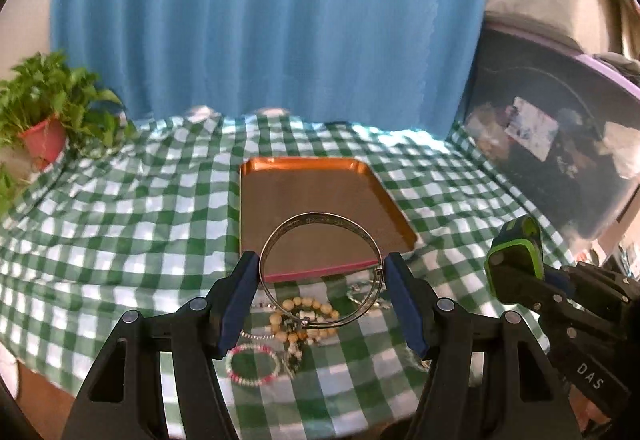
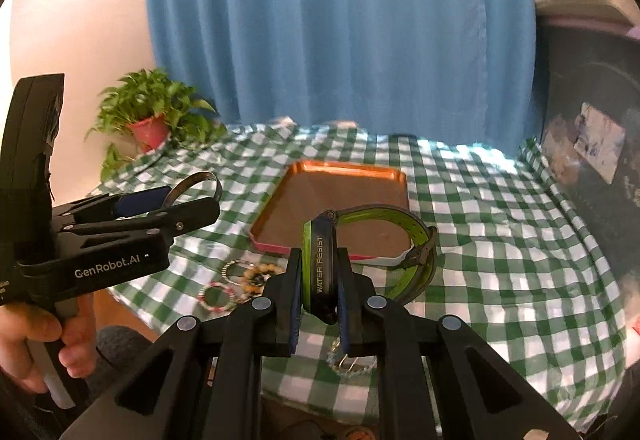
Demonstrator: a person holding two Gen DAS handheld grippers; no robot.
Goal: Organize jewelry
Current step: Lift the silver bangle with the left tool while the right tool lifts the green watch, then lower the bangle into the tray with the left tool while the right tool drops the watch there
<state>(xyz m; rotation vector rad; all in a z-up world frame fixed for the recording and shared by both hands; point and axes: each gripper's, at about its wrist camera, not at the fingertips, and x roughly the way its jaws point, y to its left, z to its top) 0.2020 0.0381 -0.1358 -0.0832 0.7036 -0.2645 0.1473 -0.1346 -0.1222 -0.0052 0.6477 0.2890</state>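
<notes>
My left gripper (image 1: 320, 272) is shut on a silver bangle (image 1: 320, 217), holding it above the near edge of the orange tray (image 1: 256, 199). My right gripper (image 2: 319, 280) is shut on a black and green watch (image 2: 320, 272); its green strap (image 2: 384, 213) loops out over the tray (image 2: 280, 199). Below the left gripper lie a beige bead bracelet (image 1: 310, 306), a pink and white bead bracelet (image 1: 252, 364) and thin chains. These also show in the right wrist view as a bead bracelet (image 2: 258, 274) and a pink bracelet (image 2: 216, 296). The left gripper (image 2: 192, 195) with the bangle shows at the left there.
A green and white checked cloth (image 1: 120, 220) covers the table. A potted plant (image 1: 48, 107) stands at the back left. A blue curtain (image 1: 260, 19) hangs behind. A dark bin (image 1: 560, 143) stands at the right. The table's near edge is close below both grippers.
</notes>
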